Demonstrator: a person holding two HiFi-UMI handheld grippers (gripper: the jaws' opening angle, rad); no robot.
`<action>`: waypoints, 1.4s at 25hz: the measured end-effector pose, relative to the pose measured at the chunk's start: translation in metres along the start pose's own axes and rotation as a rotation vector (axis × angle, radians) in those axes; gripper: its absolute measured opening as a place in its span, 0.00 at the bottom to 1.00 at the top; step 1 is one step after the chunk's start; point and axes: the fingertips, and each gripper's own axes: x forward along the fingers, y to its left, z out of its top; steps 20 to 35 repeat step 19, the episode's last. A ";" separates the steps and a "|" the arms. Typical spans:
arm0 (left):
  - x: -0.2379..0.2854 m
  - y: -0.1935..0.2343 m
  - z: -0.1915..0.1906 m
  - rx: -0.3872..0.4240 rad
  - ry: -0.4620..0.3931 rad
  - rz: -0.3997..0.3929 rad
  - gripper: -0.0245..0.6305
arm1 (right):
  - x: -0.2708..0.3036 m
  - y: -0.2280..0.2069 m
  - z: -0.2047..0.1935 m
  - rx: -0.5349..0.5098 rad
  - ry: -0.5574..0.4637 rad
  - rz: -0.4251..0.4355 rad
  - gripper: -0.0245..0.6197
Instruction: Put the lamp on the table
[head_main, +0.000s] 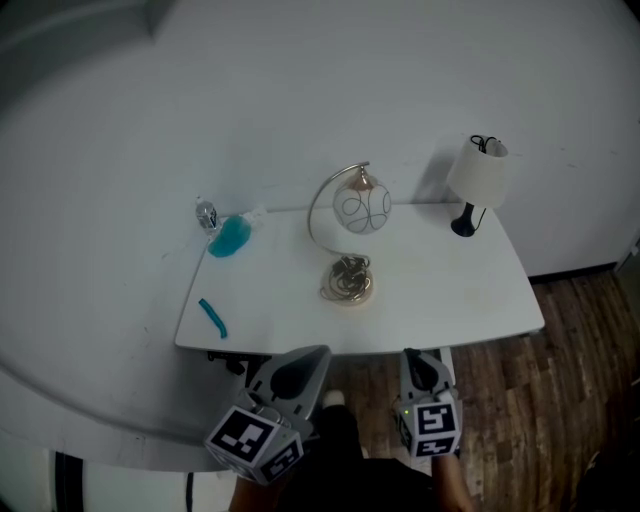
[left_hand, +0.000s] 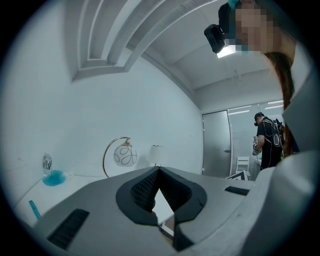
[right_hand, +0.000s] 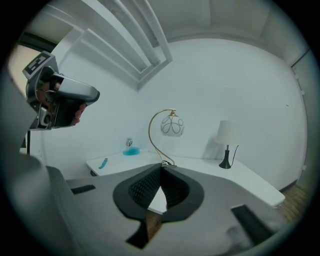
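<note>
A white table (head_main: 440, 300) stands against the wall. On its middle stands an arched gold lamp (head_main: 352, 215) with a white globe and a coiled base (head_main: 347, 281); it also shows in the left gripper view (left_hand: 120, 156) and the right gripper view (right_hand: 167, 131). At the table's back right is a small lamp (head_main: 477, 183) with a white shade and black foot (right_hand: 225, 145). My left gripper (head_main: 300, 372) and right gripper (head_main: 420, 368) hang below the table's front edge, both shut on nothing, jaws meeting at the tips.
A blue-tinted bottle (head_main: 228, 232) lies at the table's back left and a small teal object (head_main: 212, 318) near its front left. Wooden floor (head_main: 570, 380) shows at the right. A person (left_hand: 267, 140) stands far off by a door in the left gripper view.
</note>
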 end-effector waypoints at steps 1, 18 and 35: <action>0.001 -0.001 0.000 0.002 0.001 -0.001 0.05 | -0.001 -0.001 0.001 0.001 -0.007 -0.003 0.03; 0.013 -0.003 -0.006 0.026 0.028 -0.007 0.05 | 0.004 -0.011 -0.004 0.013 -0.010 -0.026 0.03; 0.014 -0.003 -0.006 0.028 0.027 -0.011 0.05 | 0.006 -0.012 -0.003 0.012 -0.012 -0.027 0.03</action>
